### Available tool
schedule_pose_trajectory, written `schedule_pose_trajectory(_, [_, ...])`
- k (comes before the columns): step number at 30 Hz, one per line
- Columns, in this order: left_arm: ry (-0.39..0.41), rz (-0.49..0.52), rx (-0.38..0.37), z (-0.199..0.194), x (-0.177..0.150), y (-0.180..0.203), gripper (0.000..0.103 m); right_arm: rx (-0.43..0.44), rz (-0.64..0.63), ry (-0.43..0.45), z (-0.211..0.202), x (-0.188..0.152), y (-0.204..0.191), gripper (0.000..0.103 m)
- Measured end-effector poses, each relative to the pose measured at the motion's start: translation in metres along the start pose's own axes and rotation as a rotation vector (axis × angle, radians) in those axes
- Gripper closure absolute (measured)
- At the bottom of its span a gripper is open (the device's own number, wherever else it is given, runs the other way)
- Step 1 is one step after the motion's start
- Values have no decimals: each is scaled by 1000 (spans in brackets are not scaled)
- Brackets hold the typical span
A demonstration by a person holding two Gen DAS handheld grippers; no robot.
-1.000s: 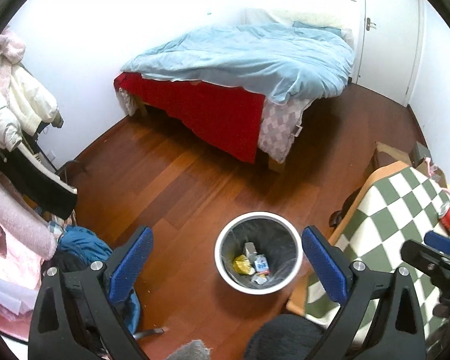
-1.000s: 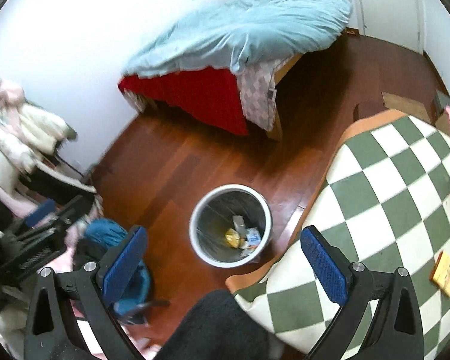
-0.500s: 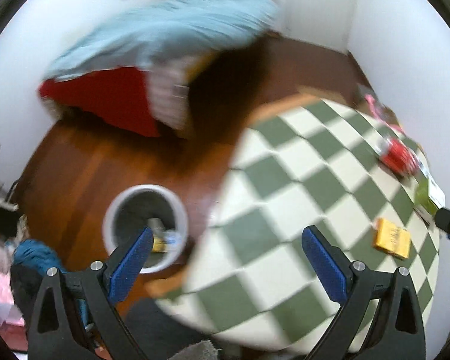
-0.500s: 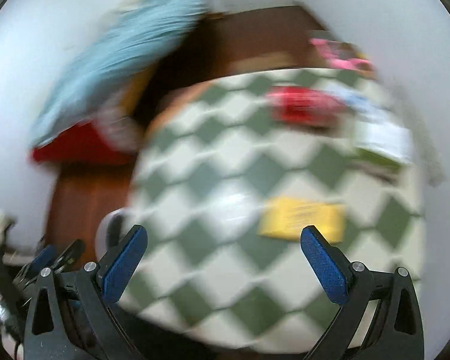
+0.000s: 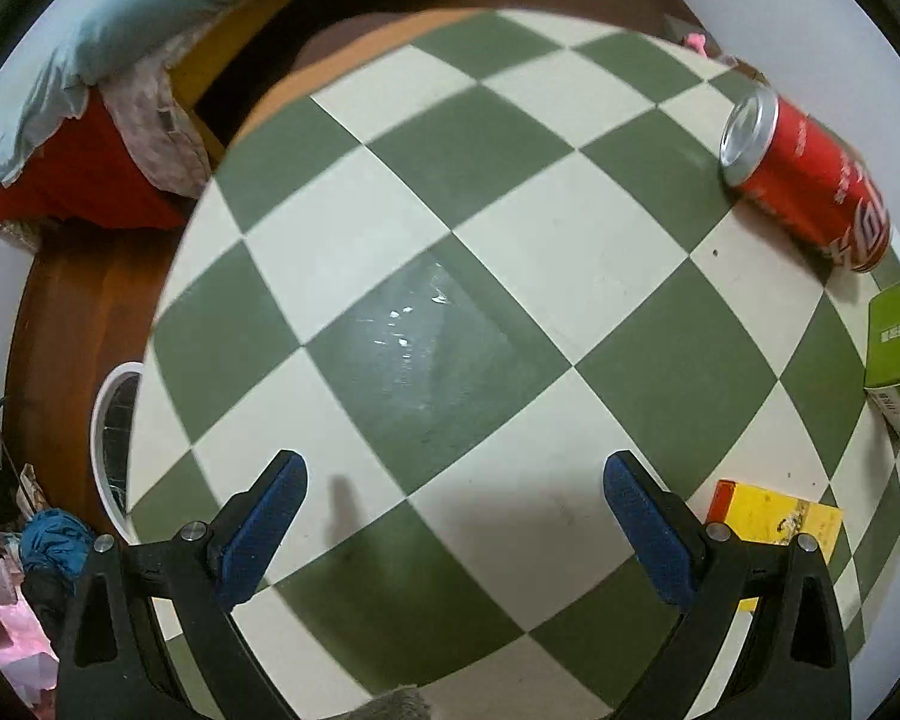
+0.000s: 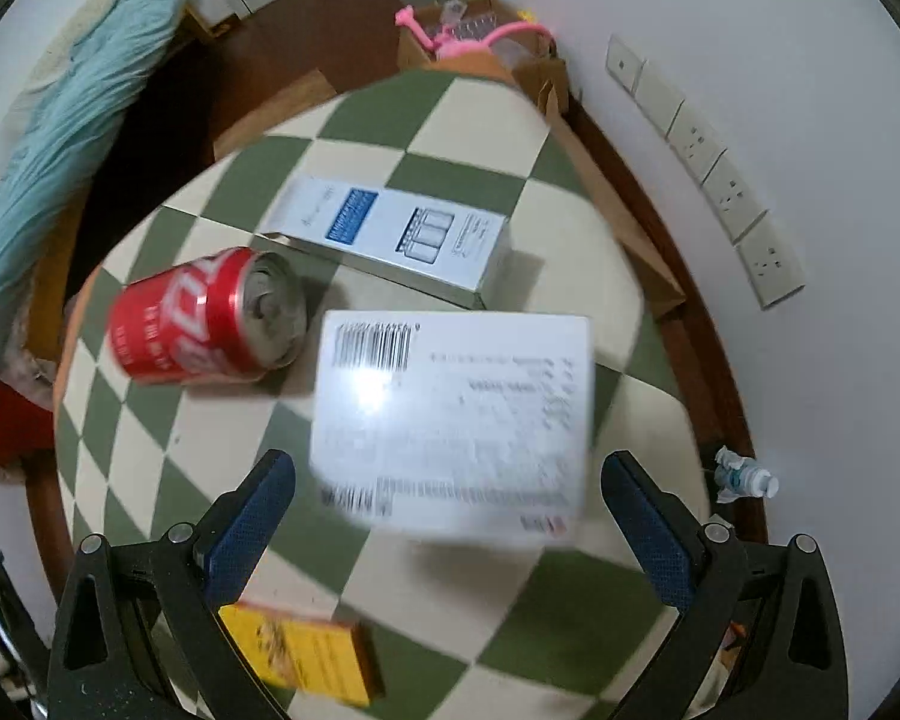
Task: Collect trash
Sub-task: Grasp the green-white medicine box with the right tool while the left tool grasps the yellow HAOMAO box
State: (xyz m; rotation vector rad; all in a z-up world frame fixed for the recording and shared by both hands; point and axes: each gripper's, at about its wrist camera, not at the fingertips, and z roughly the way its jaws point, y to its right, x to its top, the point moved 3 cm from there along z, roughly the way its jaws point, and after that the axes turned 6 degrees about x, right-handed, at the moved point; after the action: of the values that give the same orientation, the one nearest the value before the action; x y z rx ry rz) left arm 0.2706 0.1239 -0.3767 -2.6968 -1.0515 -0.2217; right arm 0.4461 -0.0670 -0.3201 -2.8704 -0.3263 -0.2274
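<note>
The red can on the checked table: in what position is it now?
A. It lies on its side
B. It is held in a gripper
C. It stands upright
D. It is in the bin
A: the red can lies on its side on the table, untouched by any gripper.

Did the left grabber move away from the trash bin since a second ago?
Yes. The left gripper swung right: the bin, earlier centred between its fingers, now peeks out at the left edge, and the checkered table fills the view.

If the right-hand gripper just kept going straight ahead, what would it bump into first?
Most likely the white box with the barcode. It fills the space ahead of the open right gripper, above the checkered table. Depth is hard to judge, but nothing seems nearer.
</note>
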Motion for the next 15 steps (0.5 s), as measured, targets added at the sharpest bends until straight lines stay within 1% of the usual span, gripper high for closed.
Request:
schedule_pose_trajectory(1, [-4, 4, -1, 2, 0, 1, 2, -2, -3, -14, 11, 1, -2, 0])
schedule_pose_trajectory(3, [-6, 24, -2, 3, -1, 3, 2, 10, -14, -18, 20, 2, -1, 0])
schedule_pose_trajectory(5, [4, 63, 8, 2, -3, 7, 2, 9, -27, 6, 17, 0, 1, 10])
schedule_pose_trajectory(7, [42, 127, 3, -7, -5, 13, 2, 29, -36, 13, 9, -7, 5, 10])
schedule_pose_trajectory(8, [75, 176, -14, -15, -6, 19, 2, 53, -38, 13, 0, -16, 11, 10])
schedule_pose_trajectory(11, [194, 408, -68, -47, -16, 48, 2, 60, -70, 10, -20, -47, 24, 10])
schedule_pose_trajectory(12, [238, 531, -87, -60, -25, 64, 2, 61, -72, 8, -25, -61, 28, 10])
schedule_pose_trajectory(13, [263, 624, -94, -67, -32, 76, 2, 67, -68, -5, -31, -78, 37, 10])
schedule_pose_trajectory(14, [283, 704, -96, -72, -38, 86, 2, 67, -58, -8, -35, -91, 45, 10])
schedule_pose_trajectory(15, [299, 807, -98, -76, -48, 100, 2, 64, -49, -5, -38, -100, 51, 10])
